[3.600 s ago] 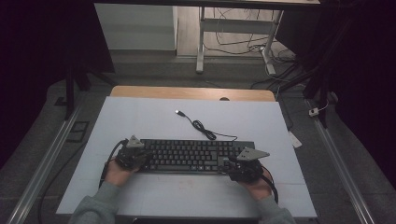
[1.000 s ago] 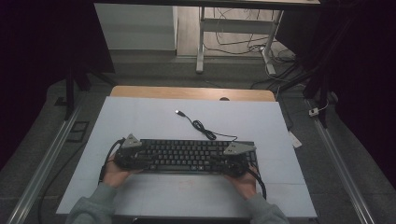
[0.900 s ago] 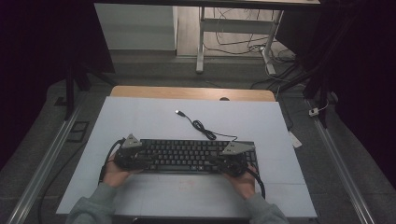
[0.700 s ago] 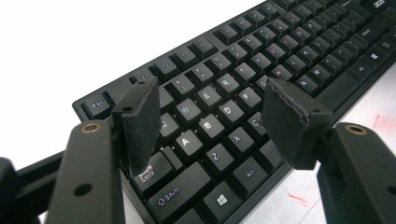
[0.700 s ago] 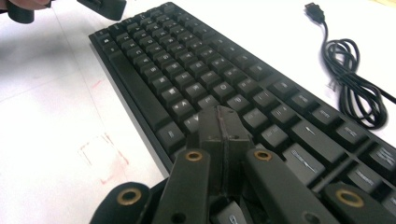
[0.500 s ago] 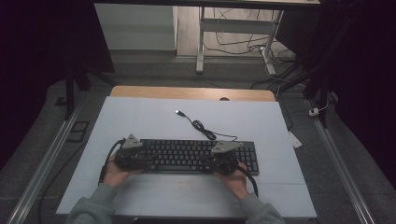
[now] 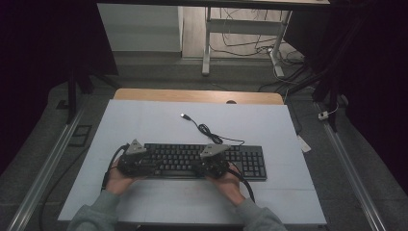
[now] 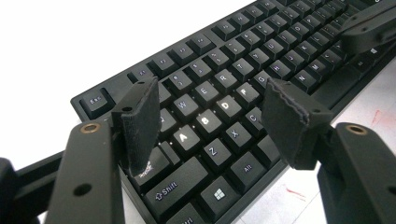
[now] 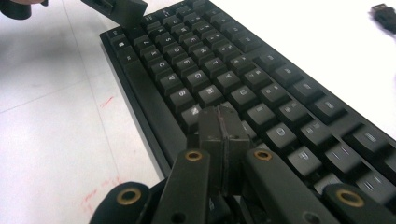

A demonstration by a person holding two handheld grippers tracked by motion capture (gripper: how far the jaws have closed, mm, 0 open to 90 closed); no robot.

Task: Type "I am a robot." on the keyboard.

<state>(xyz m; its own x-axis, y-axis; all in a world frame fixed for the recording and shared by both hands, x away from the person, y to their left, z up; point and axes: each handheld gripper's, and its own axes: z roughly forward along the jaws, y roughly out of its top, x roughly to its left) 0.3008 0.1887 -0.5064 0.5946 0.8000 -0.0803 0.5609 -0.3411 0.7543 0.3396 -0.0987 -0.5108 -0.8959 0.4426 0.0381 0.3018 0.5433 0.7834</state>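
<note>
Matte black keyboard point(image 7: 202, 160); ridged pads point(image 8: 142, 123) on left claw point(image 8: 212, 121).

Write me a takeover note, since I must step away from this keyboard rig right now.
Left tongs: open, over the A, S, D keys at the keyboard left end, gripping nothing.
Right tongs: shut, tip down on the keys around the middle of the board.
Keyboard lies flat on the white table; its cable runs back, the plug loose.
Done: tongs in place. Left: likely pressing keys.
</note>
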